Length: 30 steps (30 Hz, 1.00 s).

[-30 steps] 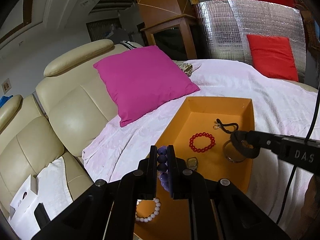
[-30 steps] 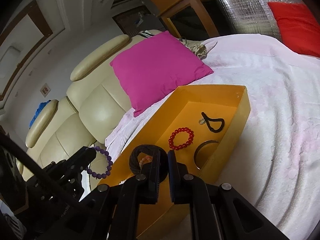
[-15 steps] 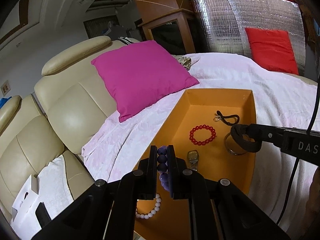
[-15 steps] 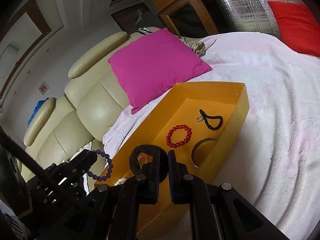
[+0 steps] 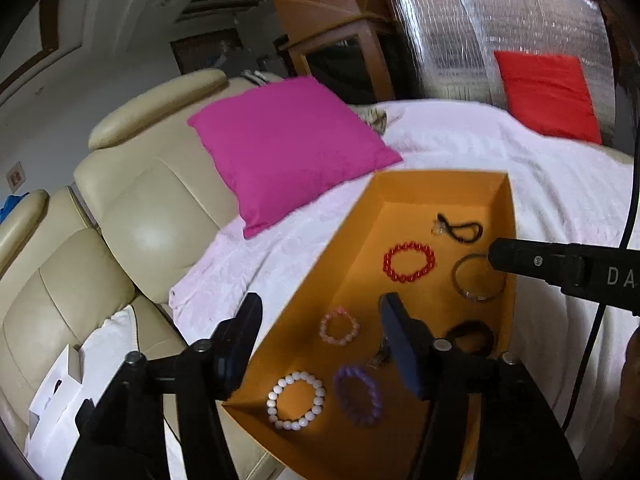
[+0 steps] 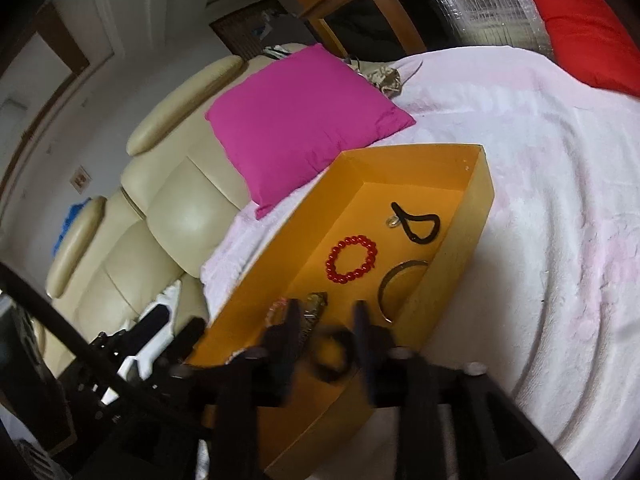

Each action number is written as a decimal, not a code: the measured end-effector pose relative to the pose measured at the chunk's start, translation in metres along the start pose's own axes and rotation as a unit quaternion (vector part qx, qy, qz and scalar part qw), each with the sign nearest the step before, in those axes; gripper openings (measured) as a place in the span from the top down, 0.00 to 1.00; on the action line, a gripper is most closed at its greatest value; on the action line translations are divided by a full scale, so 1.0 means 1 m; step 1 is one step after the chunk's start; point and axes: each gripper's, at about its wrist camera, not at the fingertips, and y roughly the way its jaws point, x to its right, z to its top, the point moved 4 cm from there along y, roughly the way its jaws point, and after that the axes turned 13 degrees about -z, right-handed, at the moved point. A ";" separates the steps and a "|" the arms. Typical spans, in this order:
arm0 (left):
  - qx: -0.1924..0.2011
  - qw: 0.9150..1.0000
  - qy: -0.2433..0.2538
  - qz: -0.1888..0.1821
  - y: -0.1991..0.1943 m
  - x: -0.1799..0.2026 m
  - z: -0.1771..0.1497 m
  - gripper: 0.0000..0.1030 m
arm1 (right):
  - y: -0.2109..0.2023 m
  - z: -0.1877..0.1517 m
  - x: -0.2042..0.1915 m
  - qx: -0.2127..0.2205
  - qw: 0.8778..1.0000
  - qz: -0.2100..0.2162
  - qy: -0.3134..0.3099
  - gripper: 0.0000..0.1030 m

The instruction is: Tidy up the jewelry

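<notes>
Now both tongs, left (image 5: 320,340) and right (image 6: 324,334), gape above the orange box (image 5: 344,240).

Right gripper (image 6: 322,320) is blurring in its own view; the watch (image 5: 380,354) is hiding behind a left gripper (image 5: 324,328) finger (image 5: 402,344); the pink bracelet (image 6: 278,307) is showing partially.

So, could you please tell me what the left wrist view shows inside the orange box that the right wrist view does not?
Only the left wrist view shows the white bead bracelet and the purple bracelet at the near end. Only the right wrist view shows the box's outer side wall. Both show the orange box, the red bracelet, the metal bangle, the black cord and the dark ring.
</notes>
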 end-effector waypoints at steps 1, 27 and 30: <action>0.002 1.000 0.000 -0.002 -0.004 0.000 0.001 0.39 | -0.006 0.001 0.001 0.012 1.000 0.000 0.001 0.53; 0.112 0.981 -0.113 0.109 -0.182 -0.068 0.022 0.06 | -0.211 -0.031 -0.066 0.111 0.980 -0.128 -0.104 0.44; 0.107 0.982 -0.116 0.101 -0.188 -0.071 0.021 0.06 | -0.222 -0.036 -0.073 0.116 0.976 -0.149 -0.109 0.44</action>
